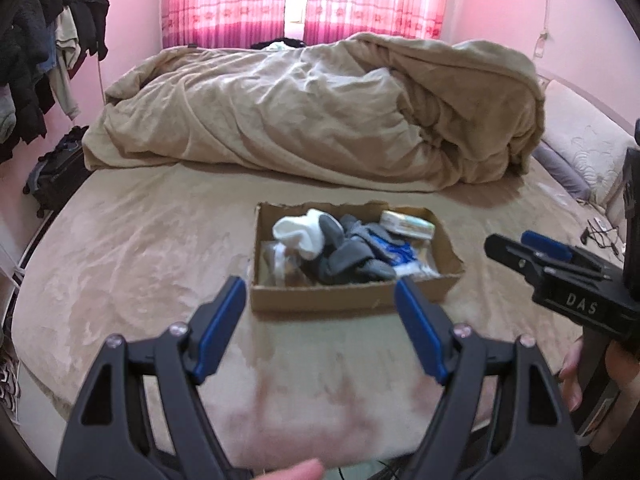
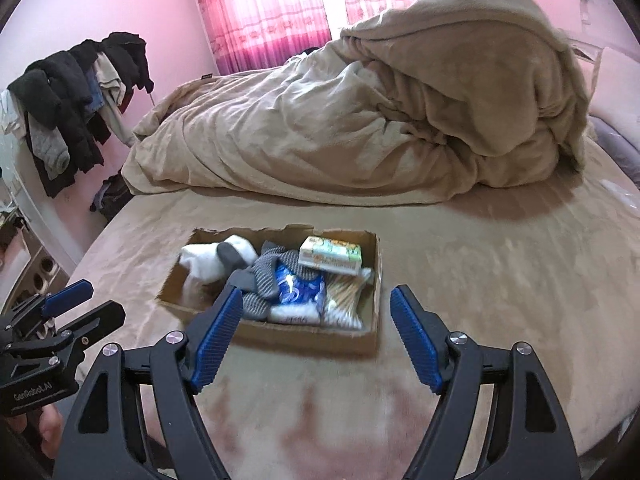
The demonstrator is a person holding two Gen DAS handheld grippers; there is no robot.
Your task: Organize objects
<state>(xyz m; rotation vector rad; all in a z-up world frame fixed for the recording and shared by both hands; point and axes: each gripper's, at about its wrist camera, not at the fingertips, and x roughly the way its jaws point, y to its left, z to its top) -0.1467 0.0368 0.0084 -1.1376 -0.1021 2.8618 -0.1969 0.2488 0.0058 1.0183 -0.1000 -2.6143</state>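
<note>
Cardboard box (image 2: 276,332) w/ socks, tissue pack, cotton swabs sits on bed (image 2: 500,280), dead ahead of both grippers, long axis L-R. Right gripper (image 2: 316,312) looks nearer, fingers apart, empty. Left gripper (image 1: 320,300) fingers apart too, box just beyond tips.

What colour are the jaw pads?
Blue, on black arms; clearest in the right wrist view on the right gripper.

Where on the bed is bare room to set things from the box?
Bare sheet lies left of the cardboard box, right of it, and between it and both claws. The box is crowded; the heaped duvet fills the far side.
</note>
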